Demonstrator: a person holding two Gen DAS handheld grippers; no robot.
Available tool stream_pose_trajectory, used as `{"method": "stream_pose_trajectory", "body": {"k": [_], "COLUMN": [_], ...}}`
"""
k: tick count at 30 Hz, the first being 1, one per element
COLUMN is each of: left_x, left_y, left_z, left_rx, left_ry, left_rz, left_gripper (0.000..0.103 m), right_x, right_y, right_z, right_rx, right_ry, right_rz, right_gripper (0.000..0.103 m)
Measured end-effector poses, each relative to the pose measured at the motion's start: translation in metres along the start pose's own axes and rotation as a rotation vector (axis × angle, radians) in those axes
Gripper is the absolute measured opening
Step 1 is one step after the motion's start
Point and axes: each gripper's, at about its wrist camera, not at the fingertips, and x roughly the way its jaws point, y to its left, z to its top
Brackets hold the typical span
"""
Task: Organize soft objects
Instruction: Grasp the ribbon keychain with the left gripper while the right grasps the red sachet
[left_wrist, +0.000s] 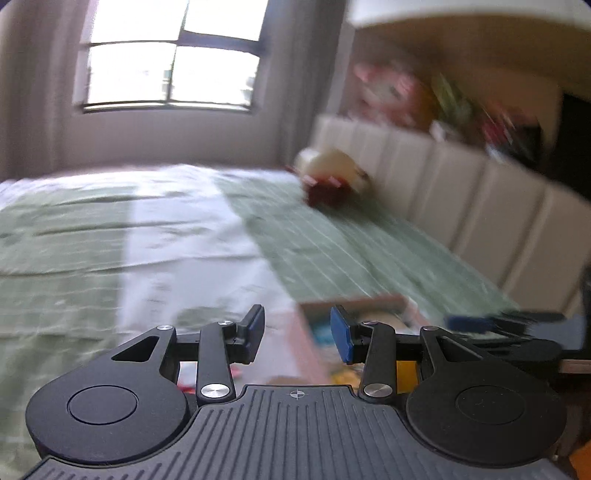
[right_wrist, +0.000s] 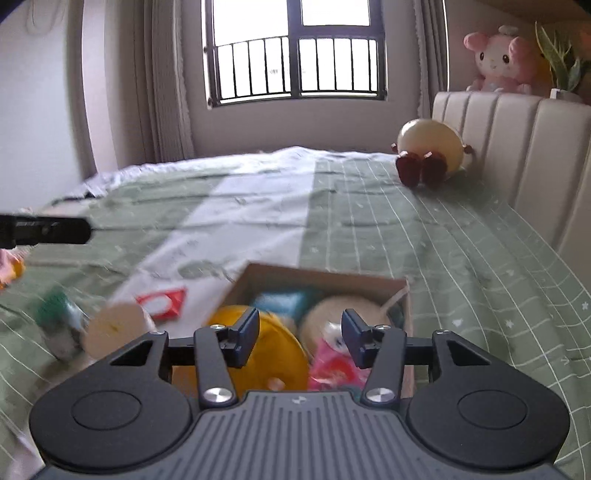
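Note:
A cardboard box (right_wrist: 321, 277) sits on the green bed, holding a yellow plush (right_wrist: 273, 350), a tan round plush (right_wrist: 332, 314), a teal one (right_wrist: 288, 301) and a pink one (right_wrist: 332, 369). My right gripper (right_wrist: 301, 332) hovers over the box, open, with nothing between its pads. In the blurred left wrist view my left gripper (left_wrist: 297, 334) is open and empty above the bed, just left of the box (left_wrist: 354, 302). A cream round plush with dark red feet (right_wrist: 430, 147) (left_wrist: 332, 177) leans at the headboard.
Loose on the bed left of the box lie a cream round toy (right_wrist: 114, 328), a red and white item (right_wrist: 162, 301) and a green and white one (right_wrist: 59, 314). A pink plush (right_wrist: 498, 59) sits above the padded headboard (right_wrist: 517, 147). A window is beyond the bed.

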Motion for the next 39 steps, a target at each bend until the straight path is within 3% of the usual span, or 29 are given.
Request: {"method": "stream_pose_trajectory", "body": {"k": [5, 11, 16, 21, 25, 27, 29, 30, 36, 39], "left_x": [-0.034, -0.021, 0.009, 0.04, 0.063, 0.064, 0.062, 0.06, 0.032, 0.007], "left_y": [0.056, 0.04, 0.018, 0.023, 0.031, 0.031, 0.03, 0.03, 0.029, 0.033], "left_z": [-0.02, -0.08, -0.13, -0.139, -0.142, -0.142, -0.142, -0.142, -0.146, -0.151], "left_rx": [-0.077, 0.011, 0.171, 0.129, 0.108, 0.108, 0.111, 0.116, 0.091, 0.068], "left_ry": [-0.001, 0.156, 0.181, 0.189, 0.24, 0.234, 0.222, 0.213, 0.178, 0.156], "left_rz": [0.053, 0.003, 0.081, 0.13, 0.179, 0.188, 0.191, 0.19, 0.123, 0.101], "left_gripper": [0.043, 0.043, 0.043, 0.043, 0.042, 0.039, 0.024, 0.022, 0.018, 0.018], "right_x": [-0.01, -0.011, -0.031, -0.045, -0.046, -0.048, -0.048, -0.048, -0.042, -0.021], "right_y": [0.023, 0.069, 0.095, 0.107, 0.109, 0.107, 0.104, 0.101, 0.099, 0.108], "right_z": [0.02, 0.028, -0.01, -0.063, -0.077, -0.074, -0.065, -0.061, -0.01, 0.029], "right_rx": [-0.004, -0.083, -0.165, -0.266, -0.318, -0.315, -0.29, -0.274, -0.178, -0.141], "right_ry": [-0.008, 0.023, 0.025, 0.037, 0.062, 0.059, 0.055, 0.056, 0.07, 0.123], "right_rz": [0.053, 0.108, 0.143, 0.111, 0.118, 0.127, 0.142, 0.153, 0.232, 0.282], "right_gripper": [0.05, 0.05, 0.05, 0.05, 0.05, 0.05, 0.05, 0.05, 0.05, 0.058]}}
